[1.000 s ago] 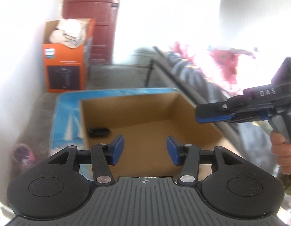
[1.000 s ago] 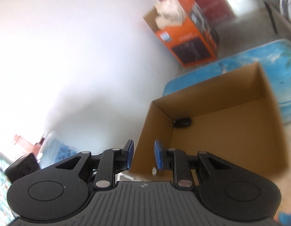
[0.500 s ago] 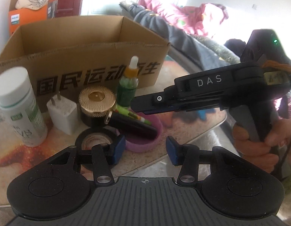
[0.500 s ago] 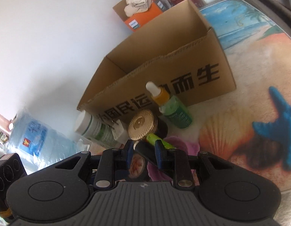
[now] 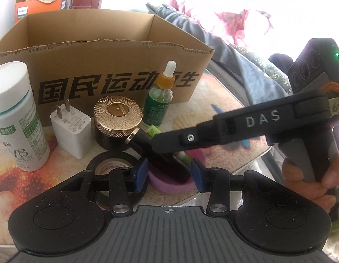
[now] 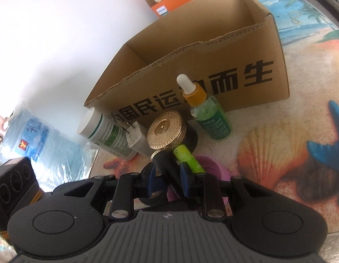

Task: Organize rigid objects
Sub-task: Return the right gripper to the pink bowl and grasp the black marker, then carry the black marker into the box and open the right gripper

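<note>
Left gripper point(image 5: 169, 173): black linkage, blue pads, silver pivot screws, ribbed grey base with round black discs. Right gripper point(image 6: 167, 175): same build; "DAS" in white on its side, green LED at 2 o'clock. Right hand point(image 5: 318, 182): bare skin.

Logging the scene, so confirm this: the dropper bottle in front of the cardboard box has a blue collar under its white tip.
Wrong colour. The dropper bottle has an orange collar under its white tip, as the right wrist view shows; it does stand in front of the cardboard box.

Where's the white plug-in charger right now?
In the left wrist view, the white wall charger stands left of centre, between the white pill bottle and the gold-lidded jar.
</note>
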Action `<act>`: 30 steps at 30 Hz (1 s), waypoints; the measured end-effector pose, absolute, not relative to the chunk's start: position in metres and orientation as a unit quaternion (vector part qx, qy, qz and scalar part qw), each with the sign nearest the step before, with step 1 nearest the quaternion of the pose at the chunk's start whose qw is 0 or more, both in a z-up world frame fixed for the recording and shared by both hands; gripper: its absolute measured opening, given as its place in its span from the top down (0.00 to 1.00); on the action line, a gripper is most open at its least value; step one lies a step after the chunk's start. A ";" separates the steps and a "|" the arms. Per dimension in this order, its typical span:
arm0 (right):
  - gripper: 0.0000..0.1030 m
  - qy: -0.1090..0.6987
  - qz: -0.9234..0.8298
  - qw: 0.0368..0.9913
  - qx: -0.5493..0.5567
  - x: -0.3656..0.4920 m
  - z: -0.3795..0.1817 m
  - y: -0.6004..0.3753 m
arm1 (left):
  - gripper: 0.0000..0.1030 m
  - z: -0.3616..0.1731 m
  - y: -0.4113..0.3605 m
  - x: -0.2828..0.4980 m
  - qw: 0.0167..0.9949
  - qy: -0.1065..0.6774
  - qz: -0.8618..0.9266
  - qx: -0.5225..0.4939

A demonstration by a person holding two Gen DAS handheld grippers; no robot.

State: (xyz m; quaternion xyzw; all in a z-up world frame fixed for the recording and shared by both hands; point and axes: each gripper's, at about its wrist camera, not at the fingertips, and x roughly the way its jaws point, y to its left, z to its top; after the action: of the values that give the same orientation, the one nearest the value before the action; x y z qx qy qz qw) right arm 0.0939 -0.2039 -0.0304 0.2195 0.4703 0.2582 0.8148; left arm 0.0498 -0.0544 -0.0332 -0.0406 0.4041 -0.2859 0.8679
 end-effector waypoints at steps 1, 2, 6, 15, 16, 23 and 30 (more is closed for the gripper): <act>0.74 0.473 0.260 0.813 0.218 0.095 -0.030 -0.204 | 0.59 -0.034 -0.055 0.051 0.868 0.403 -0.286 -0.040; 0.74 0.475 0.261 0.812 0.216 0.097 -0.029 -0.204 | 0.59 -0.034 -0.055 0.052 0.869 0.403 -0.286 -0.040; 0.73 0.489 0.256 0.810 0.199 0.104 -0.033 -0.199 | 0.59 -0.036 -0.057 0.057 0.870 0.404 -0.281 -0.041; 0.74 0.487 0.253 0.805 0.225 0.105 -0.044 -0.204 | 0.63 -0.040 -0.065 0.054 0.882 0.381 -0.276 -0.017; 0.75 0.485 0.253 0.805 0.228 0.105 -0.045 -0.205 | 0.63 -0.040 -0.066 0.053 0.884 0.379 -0.275 -0.014; 0.76 0.459 0.258 0.818 0.234 0.098 -0.040 -0.212 | 0.67 -0.036 -0.069 0.046 0.895 0.354 -0.270 0.004; 0.77 0.436 0.259 0.831 0.230 0.088 -0.030 -0.217 | 0.69 -0.030 -0.072 0.042 0.904 0.332 -0.269 0.016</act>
State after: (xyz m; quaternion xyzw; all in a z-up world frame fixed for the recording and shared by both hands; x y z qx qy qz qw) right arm 0.0880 -0.2172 -0.0304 0.2302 0.4358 0.2593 0.8306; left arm 0.0415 -0.0724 -0.0303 0.0158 0.3325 -0.2693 0.9037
